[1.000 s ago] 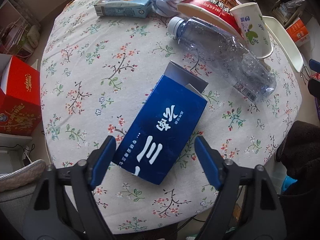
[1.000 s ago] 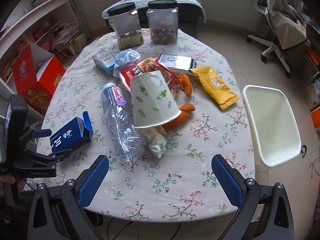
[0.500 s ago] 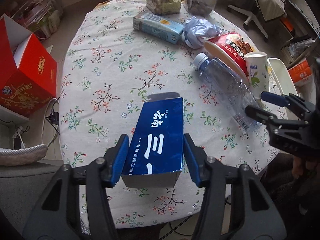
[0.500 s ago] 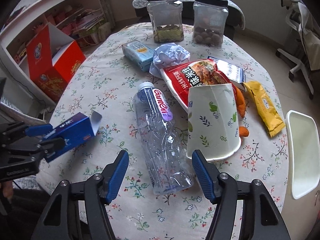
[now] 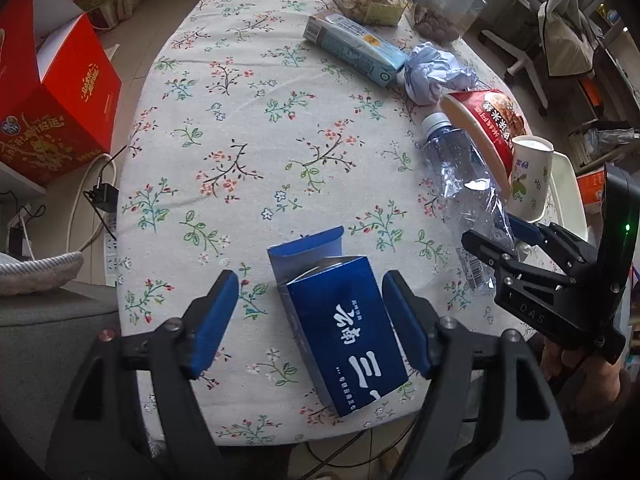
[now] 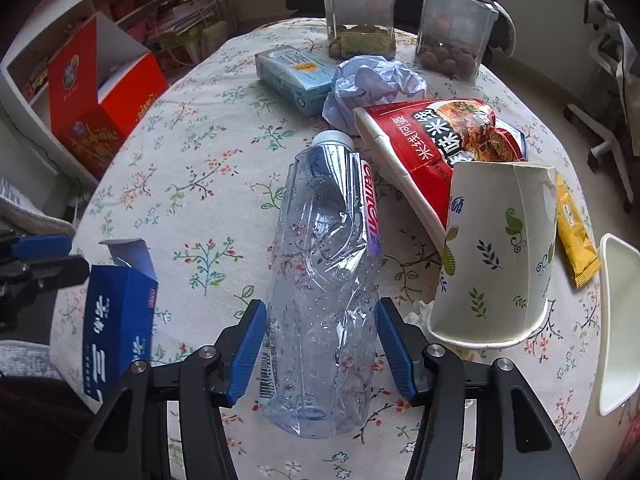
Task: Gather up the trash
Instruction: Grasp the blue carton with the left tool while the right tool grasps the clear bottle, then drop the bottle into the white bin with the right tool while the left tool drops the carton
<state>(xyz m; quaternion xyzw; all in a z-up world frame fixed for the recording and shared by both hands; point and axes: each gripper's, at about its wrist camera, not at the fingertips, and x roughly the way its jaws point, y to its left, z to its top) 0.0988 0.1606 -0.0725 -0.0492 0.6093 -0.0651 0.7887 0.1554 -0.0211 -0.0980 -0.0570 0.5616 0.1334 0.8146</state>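
two grippers now straddle trash low in your frames: your left gripper (image 5: 308,318), reopening, has let go the blue box (image 5: 346,332), while your right gripper (image 6: 322,346) closes around the bottle (image 6: 324,280), not yet clamped.

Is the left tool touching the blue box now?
Apart. The left wrist view shows tablecloth between the blue box and each pad of the opening left tool.

red box (image 5: 52,92) cut off at left edge, jar (image 6: 360,12) tops cropped, orange object behind paper cup (image 6: 496,256) hidden
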